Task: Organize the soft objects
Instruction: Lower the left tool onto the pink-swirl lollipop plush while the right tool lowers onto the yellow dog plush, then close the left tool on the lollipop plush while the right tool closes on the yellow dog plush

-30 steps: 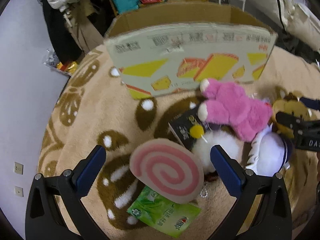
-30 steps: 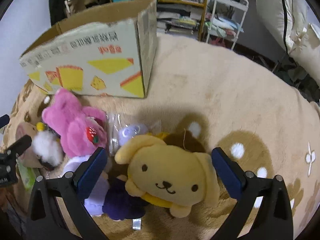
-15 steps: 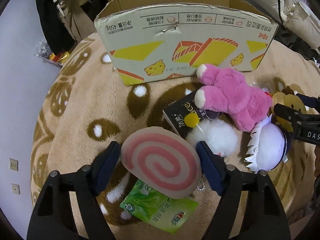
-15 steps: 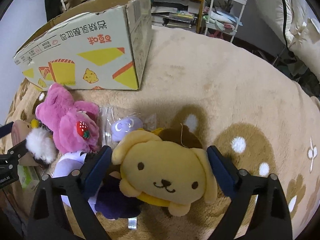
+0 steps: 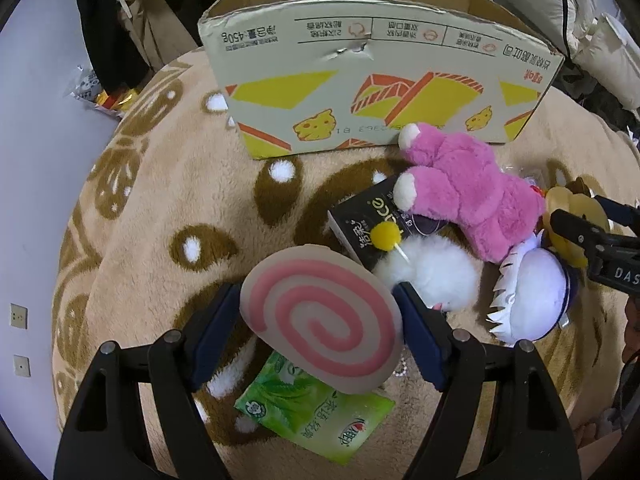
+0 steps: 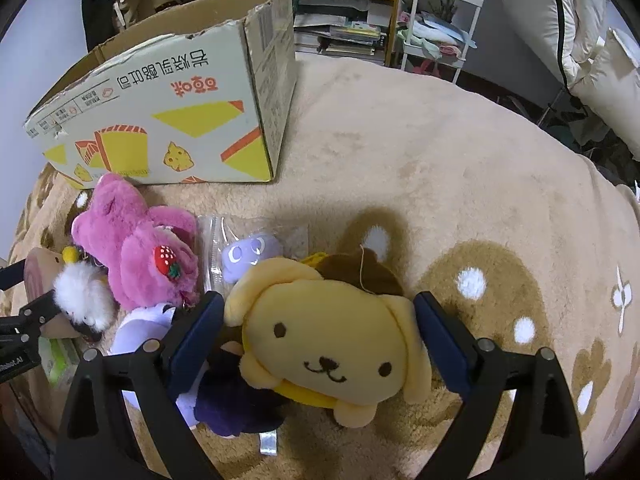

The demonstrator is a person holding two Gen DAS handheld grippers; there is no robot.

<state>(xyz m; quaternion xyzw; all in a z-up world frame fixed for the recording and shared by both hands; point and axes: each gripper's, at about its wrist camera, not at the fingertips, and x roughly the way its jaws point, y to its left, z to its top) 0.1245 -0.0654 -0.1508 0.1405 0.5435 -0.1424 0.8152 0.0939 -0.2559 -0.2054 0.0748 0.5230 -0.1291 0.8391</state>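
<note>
My left gripper (image 5: 320, 328) is shut on a pink-and-cream swirl cushion (image 5: 324, 320), its pads touching both edges. My right gripper (image 6: 320, 340) straddles the yellow dog plush (image 6: 332, 340); its pads stand close beside the head with small gaps, so it is open. A pink bear plush (image 5: 468, 192) (image 6: 136, 244), a white fluffy toy (image 5: 432, 276) and a white-and-purple plush (image 5: 536, 296) lie between the two grippers. The open cardboard box (image 5: 380, 84) (image 6: 168, 120) stands behind them.
Everything lies on a beige rug with brown patches (image 6: 440, 160). A black carton (image 5: 368, 216) and a green packet (image 5: 316, 412) lie by the cushion. A small purple toy in a clear bag (image 6: 248, 256) lies behind the dog. Shelves and a white cart (image 6: 436, 20) stand beyond.
My left gripper has closed from wide open onto the swirl cushion. My right gripper's jaws have narrowed around the yellow dog plush. The toys have stayed in place.
</note>
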